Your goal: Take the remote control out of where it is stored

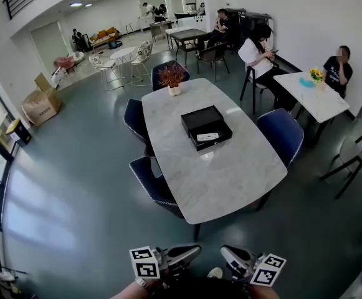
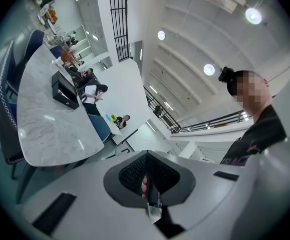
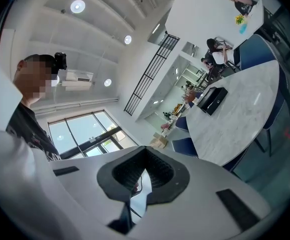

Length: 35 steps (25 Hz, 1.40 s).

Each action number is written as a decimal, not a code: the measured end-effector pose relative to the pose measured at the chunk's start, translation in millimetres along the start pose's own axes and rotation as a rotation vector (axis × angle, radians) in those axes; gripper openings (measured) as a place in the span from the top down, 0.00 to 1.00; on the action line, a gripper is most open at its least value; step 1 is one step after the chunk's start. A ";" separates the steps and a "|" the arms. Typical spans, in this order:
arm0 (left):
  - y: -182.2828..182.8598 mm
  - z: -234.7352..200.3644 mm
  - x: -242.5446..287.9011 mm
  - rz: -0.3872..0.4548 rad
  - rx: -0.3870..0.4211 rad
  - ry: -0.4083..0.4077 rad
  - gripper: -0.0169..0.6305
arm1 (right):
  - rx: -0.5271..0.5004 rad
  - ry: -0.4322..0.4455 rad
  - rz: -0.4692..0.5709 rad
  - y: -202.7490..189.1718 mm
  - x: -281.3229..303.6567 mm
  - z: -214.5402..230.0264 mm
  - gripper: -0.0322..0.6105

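The remote point(image 1: 207, 137) lies in the open front part of the black box point(image 1: 200, 118), near the middle of the counter point(image 1: 230, 179). A plant point(image 1: 172, 78) stands at the counter's far end, and blue chairs point(image 1: 152, 184) stand around it. I hold my 2 grippers well short of the counter, close to my body. My left gripper point(image 1: 192, 250) and right gripper point(image 1: 227, 252) each have jaws closed together on nothing.
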<state>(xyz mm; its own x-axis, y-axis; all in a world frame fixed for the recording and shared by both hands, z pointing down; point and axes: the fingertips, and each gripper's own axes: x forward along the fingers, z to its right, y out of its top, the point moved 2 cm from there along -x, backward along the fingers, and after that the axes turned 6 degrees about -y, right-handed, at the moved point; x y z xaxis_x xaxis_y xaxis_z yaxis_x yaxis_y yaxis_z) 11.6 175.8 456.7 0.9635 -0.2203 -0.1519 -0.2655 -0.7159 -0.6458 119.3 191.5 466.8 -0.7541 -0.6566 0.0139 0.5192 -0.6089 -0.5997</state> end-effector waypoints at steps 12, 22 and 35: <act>-10.7 -1.7 7.7 0.039 -0.019 0.058 0.97 | 0.061 0.031 -0.039 1.8 -5.6 15.2 0.94; 36.6 -28.9 -15.9 0.032 -0.008 0.024 0.97 | 0.063 0.020 0.000 17.3 52.1 14.8 0.94; 82.3 -77.9 -68.1 0.057 -0.040 -0.015 0.97 | 0.064 -0.028 0.002 19.0 138.8 23.0 0.94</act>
<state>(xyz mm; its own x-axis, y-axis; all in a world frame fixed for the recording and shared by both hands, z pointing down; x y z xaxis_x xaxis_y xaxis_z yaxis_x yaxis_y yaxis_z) -78.5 80.4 472.2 0.9471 -0.2521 -0.1987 -0.3209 -0.7282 -0.6056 33.7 78.6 475.8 -0.7421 -0.6694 0.0358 0.5460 -0.6345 -0.5471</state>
